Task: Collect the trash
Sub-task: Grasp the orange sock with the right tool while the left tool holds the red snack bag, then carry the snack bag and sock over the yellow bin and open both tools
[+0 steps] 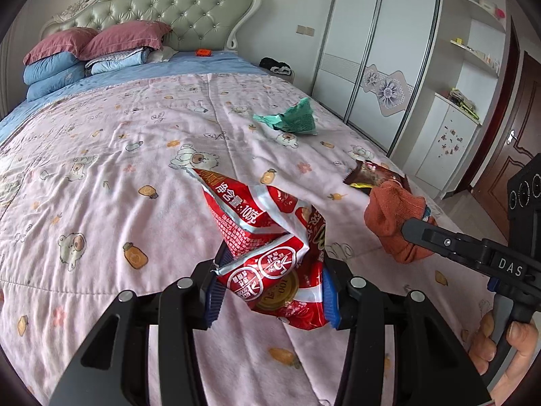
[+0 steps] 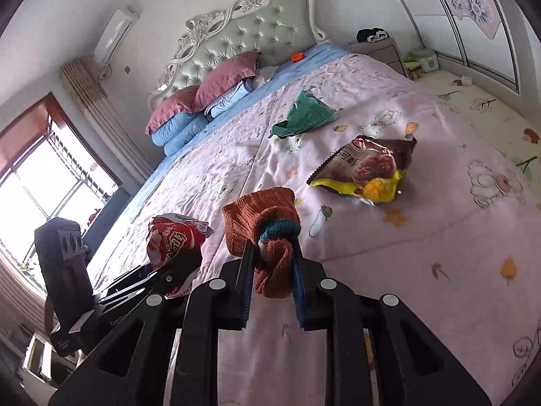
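Observation:
A crumpled red snack bag sticks up off the pink quilt, and my left gripper is shut on it, the blue pads pressing both sides. My right gripper is shut on a bunched orange knit sock with a teal band, held just above the quilt. The left wrist view shows that sock at the right, pinched by the right gripper. A brown and yellow wrapper lies beyond the sock. A green wrapper lies farther up the bed.
Pink and blue pillows are stacked at the tufted headboard. A small orange object lies on the blue sheet. Sliding wardrobe doors and a patterned floor mat run along the bed's right side. A window is to the left.

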`<state>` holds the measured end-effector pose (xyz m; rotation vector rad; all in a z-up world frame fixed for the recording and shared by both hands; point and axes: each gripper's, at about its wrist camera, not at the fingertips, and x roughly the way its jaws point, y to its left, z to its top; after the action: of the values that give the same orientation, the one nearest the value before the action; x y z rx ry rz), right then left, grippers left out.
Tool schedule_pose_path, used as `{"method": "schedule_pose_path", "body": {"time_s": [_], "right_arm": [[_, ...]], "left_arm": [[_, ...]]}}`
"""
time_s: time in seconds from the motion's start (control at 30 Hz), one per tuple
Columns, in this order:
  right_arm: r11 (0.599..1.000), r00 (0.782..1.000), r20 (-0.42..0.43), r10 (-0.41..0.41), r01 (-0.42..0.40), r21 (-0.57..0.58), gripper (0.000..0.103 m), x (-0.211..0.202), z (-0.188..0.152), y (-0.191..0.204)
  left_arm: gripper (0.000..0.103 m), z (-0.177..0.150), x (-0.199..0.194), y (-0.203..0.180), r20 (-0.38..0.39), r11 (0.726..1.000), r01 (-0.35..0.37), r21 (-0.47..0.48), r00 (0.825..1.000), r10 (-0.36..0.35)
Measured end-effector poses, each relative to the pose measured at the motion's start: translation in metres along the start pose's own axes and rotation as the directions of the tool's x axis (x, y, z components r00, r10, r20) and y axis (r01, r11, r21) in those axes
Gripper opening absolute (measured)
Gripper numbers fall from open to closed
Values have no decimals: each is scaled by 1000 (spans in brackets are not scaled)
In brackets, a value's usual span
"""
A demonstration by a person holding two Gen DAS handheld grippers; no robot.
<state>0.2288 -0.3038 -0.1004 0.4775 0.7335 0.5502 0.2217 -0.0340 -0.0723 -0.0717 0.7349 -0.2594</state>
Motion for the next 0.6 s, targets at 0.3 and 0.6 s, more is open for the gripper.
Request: {"method": "schedule_pose_path", "body": {"time_s": [0.3,0.6], "right_arm": [[993,996,56,-68,73,-92,20,-76,-31,7],[978,970,161,-182,195,-72,21,-171,-43,-40]], "left_arm": [[47,-24,-28,-63,-44,996,30,87,999,-27],[47,-35,-21,-165,-117,972,184,146,979,-168]]}}
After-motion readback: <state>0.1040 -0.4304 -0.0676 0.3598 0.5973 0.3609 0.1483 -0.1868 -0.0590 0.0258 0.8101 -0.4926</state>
